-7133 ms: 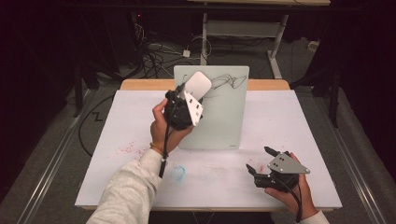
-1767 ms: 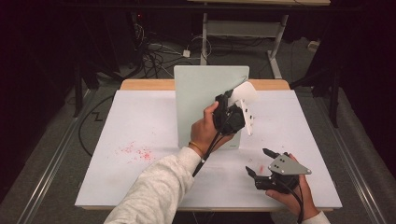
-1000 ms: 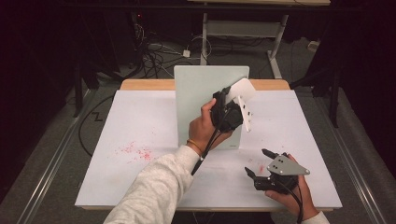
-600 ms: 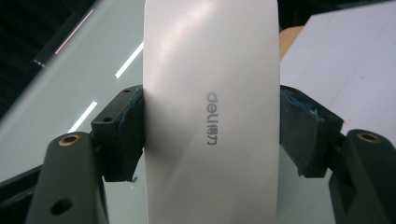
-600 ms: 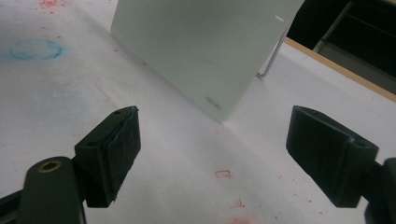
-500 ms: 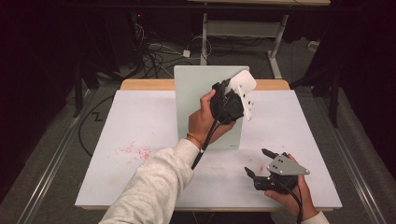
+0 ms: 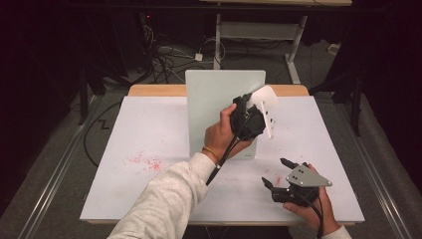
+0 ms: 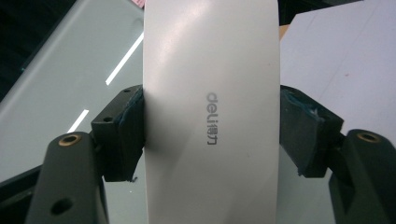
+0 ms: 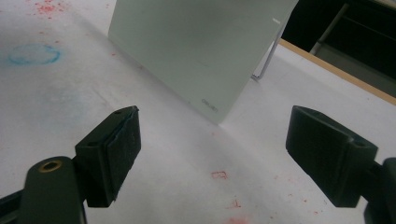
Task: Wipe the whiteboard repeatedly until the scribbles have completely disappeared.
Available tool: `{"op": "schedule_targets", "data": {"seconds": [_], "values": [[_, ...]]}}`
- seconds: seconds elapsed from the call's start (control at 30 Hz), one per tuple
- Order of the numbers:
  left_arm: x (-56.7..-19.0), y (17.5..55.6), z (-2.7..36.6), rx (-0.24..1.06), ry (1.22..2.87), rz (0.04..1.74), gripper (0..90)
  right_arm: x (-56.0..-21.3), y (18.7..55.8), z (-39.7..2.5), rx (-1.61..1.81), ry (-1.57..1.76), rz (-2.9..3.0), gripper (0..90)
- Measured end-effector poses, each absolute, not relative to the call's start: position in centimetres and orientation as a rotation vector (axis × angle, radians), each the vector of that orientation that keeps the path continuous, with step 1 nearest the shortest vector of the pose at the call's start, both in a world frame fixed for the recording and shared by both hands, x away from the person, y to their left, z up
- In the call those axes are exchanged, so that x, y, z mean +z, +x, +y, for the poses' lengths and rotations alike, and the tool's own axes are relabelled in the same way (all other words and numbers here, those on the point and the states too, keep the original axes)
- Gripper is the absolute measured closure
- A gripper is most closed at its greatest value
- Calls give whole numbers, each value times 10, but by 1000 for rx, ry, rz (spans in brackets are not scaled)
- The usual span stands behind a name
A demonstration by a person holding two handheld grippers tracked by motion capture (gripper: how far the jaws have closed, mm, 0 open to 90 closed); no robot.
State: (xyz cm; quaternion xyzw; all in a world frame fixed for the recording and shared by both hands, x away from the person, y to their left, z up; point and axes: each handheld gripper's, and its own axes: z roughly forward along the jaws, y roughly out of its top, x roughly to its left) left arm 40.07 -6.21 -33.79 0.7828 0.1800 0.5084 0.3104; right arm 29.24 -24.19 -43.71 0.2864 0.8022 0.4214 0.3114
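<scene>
A pale green glass board (image 7: 211, 104) stands upright at the middle back of the white table (image 7: 124, 199). My left gripper (image 7: 256, 112) is shut on a white eraser (image 7: 264, 98) and holds it against the board's right part. In the left gripper view the eraser (image 8: 210, 93), printed with a grey logo, is clamped between both pads (image 8: 128, 130), with the board (image 8: 65, 74) behind it. My right gripper (image 7: 274, 172) rests open on the table at the front right with nothing between its jaws; its own view looks across the table at the board (image 9: 201, 46).
Red smudges (image 7: 144, 162) mark the table left of the board, and more red specks (image 9: 219, 175) lie in front of the right gripper. A faint blue ring (image 9: 33, 53) shows on the table. Cables (image 7: 164, 55) and a desk frame (image 7: 259, 30) lie on the floor behind.
The left gripper has carried the eraser from the board's left part to its right part; in the last half second it slid slightly down and right. The right gripper has stayed put.
</scene>
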Motion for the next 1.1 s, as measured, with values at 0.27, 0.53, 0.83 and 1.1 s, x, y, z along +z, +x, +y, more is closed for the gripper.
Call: {"op": "schedule_targets", "data": {"seconds": [0.27,0.53,0.83,1.1], "values": [[-318,408,-50,1353,2024,549,291,-437,292,-241,1110,755,2118,189],[-351,397,-66,1375,2092,452,291,-438,292,-241,1109,751,2127,190],[-366,390,-52,1341,2148,436,291,-437,291,-240,1104,744,2128,192],[-375,386,-11,1322,2134,495,291,-437,291,-241,1108,744,2125,193]]}}
